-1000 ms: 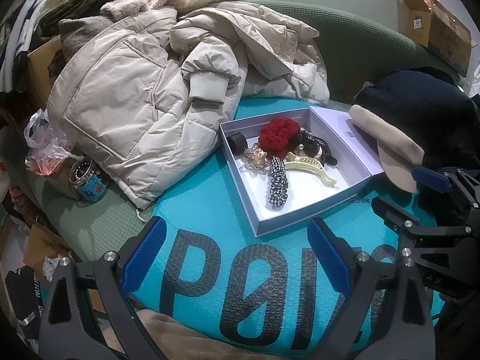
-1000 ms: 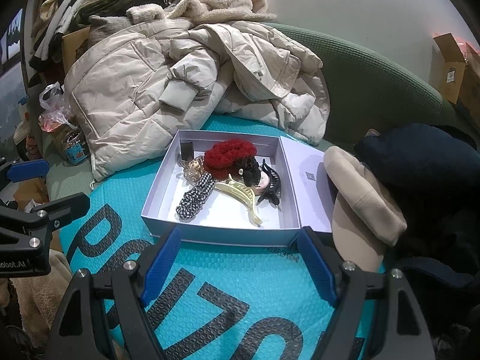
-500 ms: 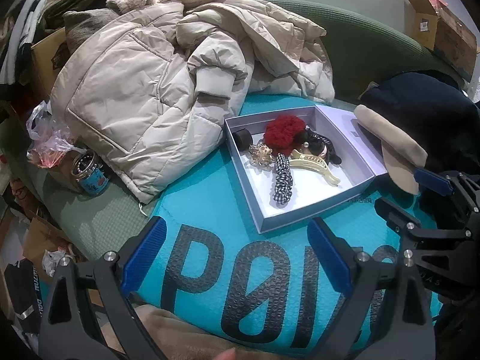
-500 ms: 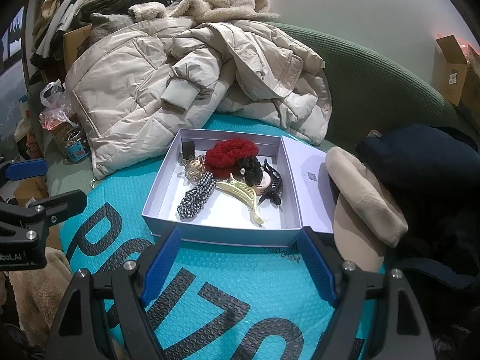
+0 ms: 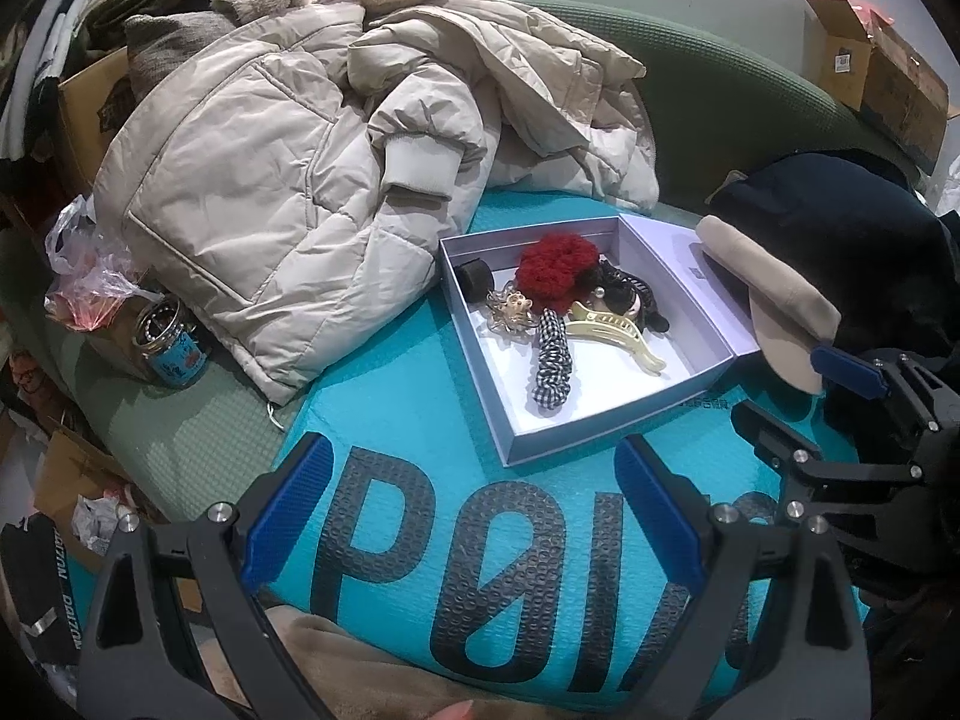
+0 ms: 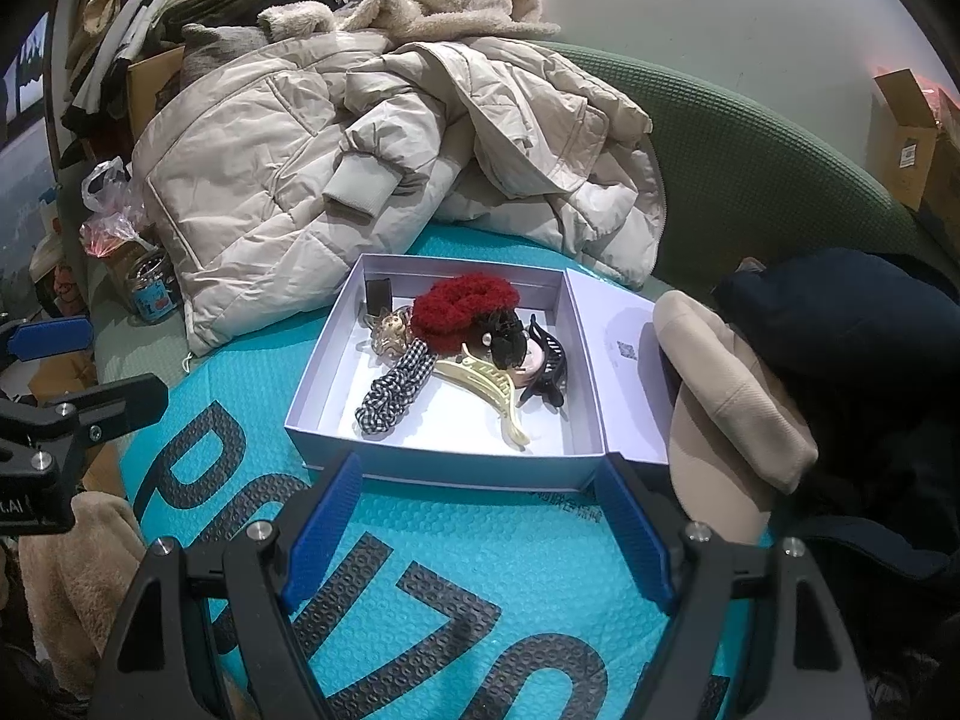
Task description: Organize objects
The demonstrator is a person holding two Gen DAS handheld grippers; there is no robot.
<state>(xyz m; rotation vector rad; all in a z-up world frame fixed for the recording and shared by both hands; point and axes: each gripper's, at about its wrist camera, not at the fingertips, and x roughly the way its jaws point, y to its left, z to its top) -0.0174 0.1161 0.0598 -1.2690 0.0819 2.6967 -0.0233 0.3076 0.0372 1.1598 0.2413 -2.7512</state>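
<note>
A white open box [image 5: 606, 423] [image 6: 444, 471] lies on a teal bubble mailer [image 5: 420, 396] [image 6: 456, 546]. It holds a red scrunchie [image 5: 555, 270] [image 6: 465, 306], a checked scrunchie [image 5: 551, 363] [image 6: 396, 387], a cream claw clip [image 5: 618, 333] [image 6: 489, 393], a black claw clip [image 6: 543, 363], a gold clip [image 5: 510, 309] and a small black item [image 5: 474, 277]. My left gripper [image 5: 474, 510] is open and empty, in front of the box. My right gripper [image 6: 477, 531] is open and empty, just before the box's near wall.
A beige puffer jacket [image 5: 288, 180] [image 6: 336, 162] lies behind the box on a green sofa [image 6: 750, 156]. A beige cap [image 6: 726, 402] and dark clothing [image 6: 852, 324] lie to the right. A small jar [image 5: 171, 342] and plastic bag [image 5: 90, 264] stand left. Cardboard boxes [image 5: 870, 60] stand far right.
Both views have shifted slightly: the box sits a little higher and farther from the left gripper. Both grippers stay open and empty.
</note>
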